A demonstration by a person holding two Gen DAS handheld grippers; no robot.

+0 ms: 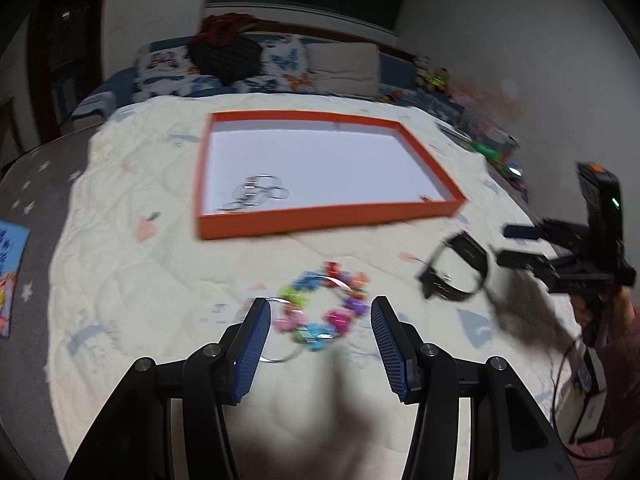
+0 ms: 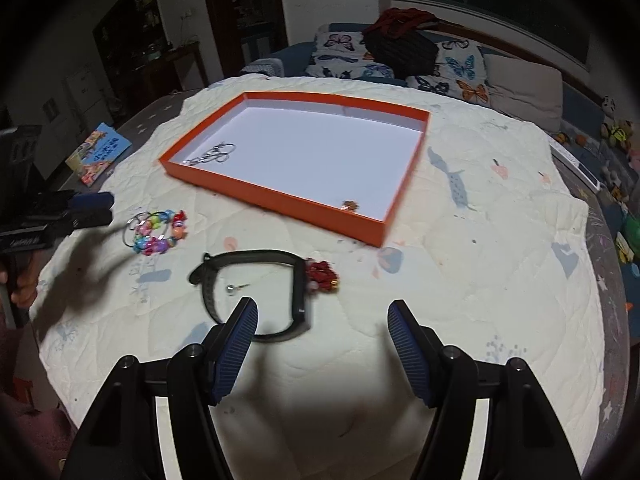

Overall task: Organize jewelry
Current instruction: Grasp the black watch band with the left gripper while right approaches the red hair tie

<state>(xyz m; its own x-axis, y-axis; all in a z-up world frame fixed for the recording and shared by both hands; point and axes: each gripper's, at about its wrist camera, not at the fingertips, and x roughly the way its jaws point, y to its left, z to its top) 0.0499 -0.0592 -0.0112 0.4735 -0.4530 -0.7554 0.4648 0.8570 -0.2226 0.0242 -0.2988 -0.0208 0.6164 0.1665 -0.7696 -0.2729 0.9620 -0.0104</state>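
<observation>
An orange tray (image 1: 320, 222) with a white floor lies on the bed; it also shows in the right wrist view (image 2: 276, 200). Silver rings (image 1: 256, 194) lie in its near left corner and a small earring (image 2: 350, 205) in another corner. A colourful bead bracelet (image 1: 326, 306) lies on the quilt between the open fingers of my left gripper (image 1: 320, 320). A black watch band (image 2: 260, 292) lies just ahead of my open right gripper (image 2: 322, 316), with a red beaded piece (image 2: 322, 276) beside it and a small silver stud (image 2: 231, 289) inside its loop.
The cream quilt (image 2: 480, 280) covers the bed. Butterfly pillows (image 2: 452, 68) and dark clothes (image 2: 400, 40) lie at the far end. A picture book (image 2: 98, 152) lies at the left edge. Toys (image 2: 620, 200) crowd the right side.
</observation>
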